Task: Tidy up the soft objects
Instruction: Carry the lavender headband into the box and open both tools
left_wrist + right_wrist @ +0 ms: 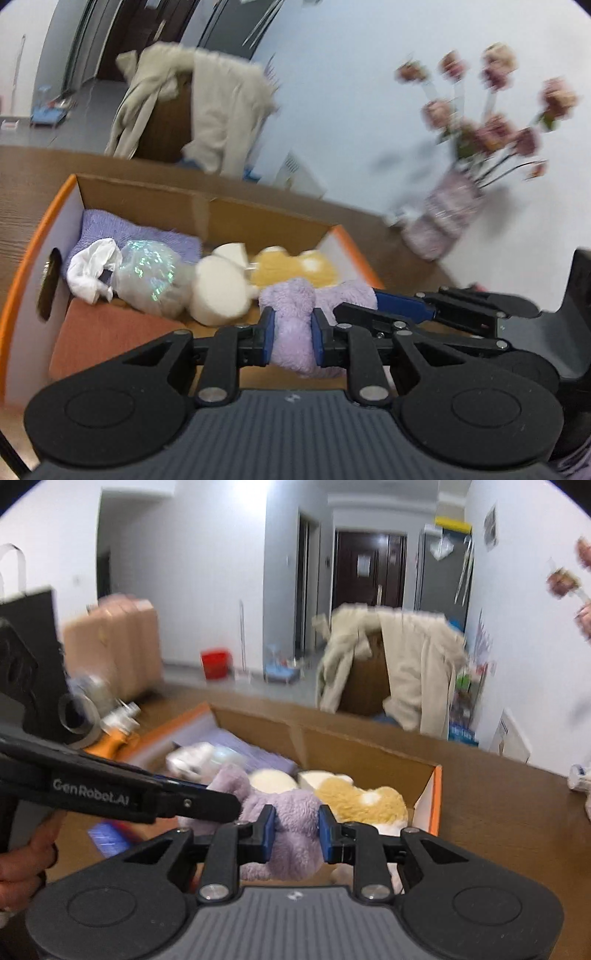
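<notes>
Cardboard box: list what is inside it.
Inside the cardboard box: lavender towel, white cloth, iridescent bag, cream plush, yellow plush, and the purple plush both tongs grip. Anything beneath them is covered.

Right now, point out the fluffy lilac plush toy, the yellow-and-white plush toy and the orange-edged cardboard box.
fluffy lilac plush toy [293, 332]: left wrist view, part between the jaws.
yellow-and-white plush toy [364, 799]: right wrist view, yellow back.
orange-edged cardboard box [266, 216]: left wrist view, brown inner far wall.

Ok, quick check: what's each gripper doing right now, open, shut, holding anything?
Left gripper: shut on the purple plush toy, over the cardboard box.
Right gripper: shut on the same purple plush toy.
</notes>
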`<control>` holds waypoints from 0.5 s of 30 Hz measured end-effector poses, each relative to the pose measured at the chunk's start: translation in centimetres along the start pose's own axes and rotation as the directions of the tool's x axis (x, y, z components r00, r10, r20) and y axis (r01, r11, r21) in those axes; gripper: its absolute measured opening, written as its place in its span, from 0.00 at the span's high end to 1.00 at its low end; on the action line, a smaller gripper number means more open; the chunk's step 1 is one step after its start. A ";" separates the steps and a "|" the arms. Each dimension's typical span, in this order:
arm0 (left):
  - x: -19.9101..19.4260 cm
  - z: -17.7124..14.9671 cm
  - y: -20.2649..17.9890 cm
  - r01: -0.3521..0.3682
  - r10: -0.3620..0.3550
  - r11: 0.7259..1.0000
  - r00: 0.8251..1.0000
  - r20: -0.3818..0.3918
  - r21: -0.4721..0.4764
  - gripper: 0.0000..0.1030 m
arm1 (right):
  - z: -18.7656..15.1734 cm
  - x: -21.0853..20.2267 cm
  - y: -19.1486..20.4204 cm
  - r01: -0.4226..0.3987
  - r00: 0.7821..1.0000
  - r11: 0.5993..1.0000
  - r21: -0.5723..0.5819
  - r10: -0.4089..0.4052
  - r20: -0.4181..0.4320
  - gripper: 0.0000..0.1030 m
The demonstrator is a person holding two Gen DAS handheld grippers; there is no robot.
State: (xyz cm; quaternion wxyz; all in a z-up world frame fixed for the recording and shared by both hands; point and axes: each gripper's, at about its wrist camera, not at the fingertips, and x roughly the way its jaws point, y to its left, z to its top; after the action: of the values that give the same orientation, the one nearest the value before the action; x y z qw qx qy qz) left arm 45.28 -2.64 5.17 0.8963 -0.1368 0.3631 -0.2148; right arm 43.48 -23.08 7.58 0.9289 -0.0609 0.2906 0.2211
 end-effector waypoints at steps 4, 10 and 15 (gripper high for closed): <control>2.4 0.2 1.0 -0.008 0.009 1.000 1.000 -0.025 0.025 0.65 | 0.6 5.6 -0.8 0.065 0.988 0.997 -0.028 -0.068 -0.135 0.77; 0.4 0.1 1.2 0.004 -0.005 0.999 0.999 0.037 0.048 0.59 | -0.7 7.1 0.3 0.104 0.983 0.992 -0.072 -0.113 -0.145 0.70; -4.0 0.6 -0.1 -0.032 0.021 0.995 0.993 0.120 0.096 0.54 | 0.1 3.1 0.4 0.095 0.992 0.994 -0.057 -0.100 -0.079 0.57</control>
State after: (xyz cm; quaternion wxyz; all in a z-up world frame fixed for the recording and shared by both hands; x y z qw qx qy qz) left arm 43.09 -0.73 8.04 0.9247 -0.1006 0.3000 -0.2119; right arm 45.62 -21.50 5.92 0.9241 -0.1087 0.3190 0.1805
